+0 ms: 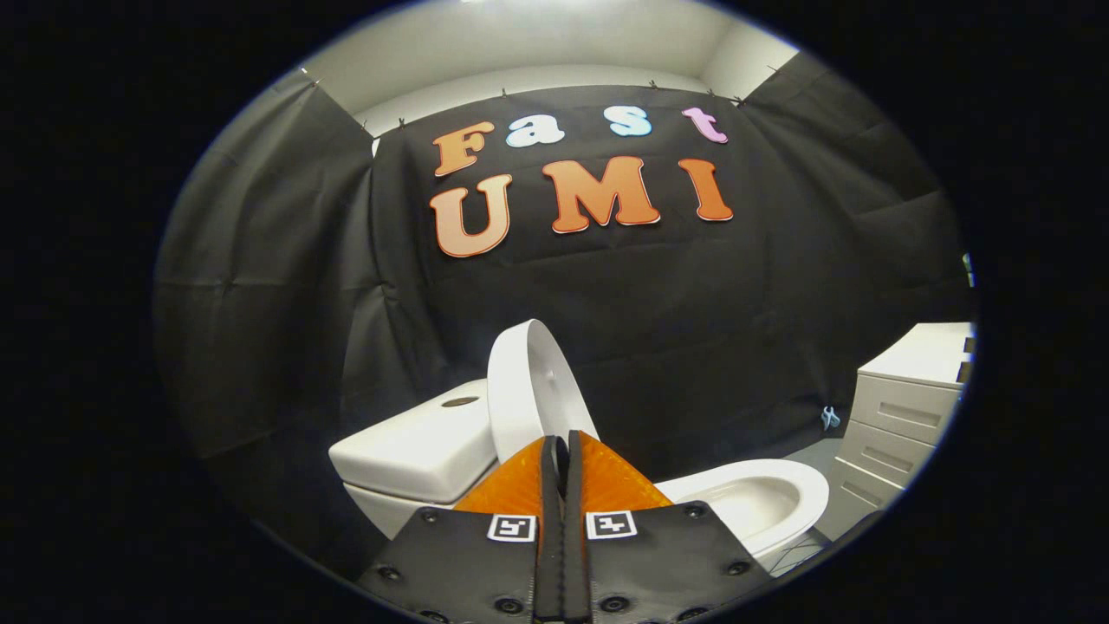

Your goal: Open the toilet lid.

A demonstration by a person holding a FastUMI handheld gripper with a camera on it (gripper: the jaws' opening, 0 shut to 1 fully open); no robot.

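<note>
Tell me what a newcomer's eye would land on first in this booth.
First, the white toilet lid, standing raised just beyond the gripper, whose fingers are closed together with nothing between them. Left of the lid sits the white tank with its flush button on top; to the right of the fingers the bowl lies open. Further right, beside the bowl, stands a pale drawer cabinet against the black cloth wall.

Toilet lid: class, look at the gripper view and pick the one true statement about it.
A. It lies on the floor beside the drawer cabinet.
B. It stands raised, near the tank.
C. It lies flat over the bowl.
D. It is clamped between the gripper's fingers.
B. The toilet lid stands up beside the tank, the bowl lies uncovered, and the gripper sits shut with nothing between its fingers.
</note>
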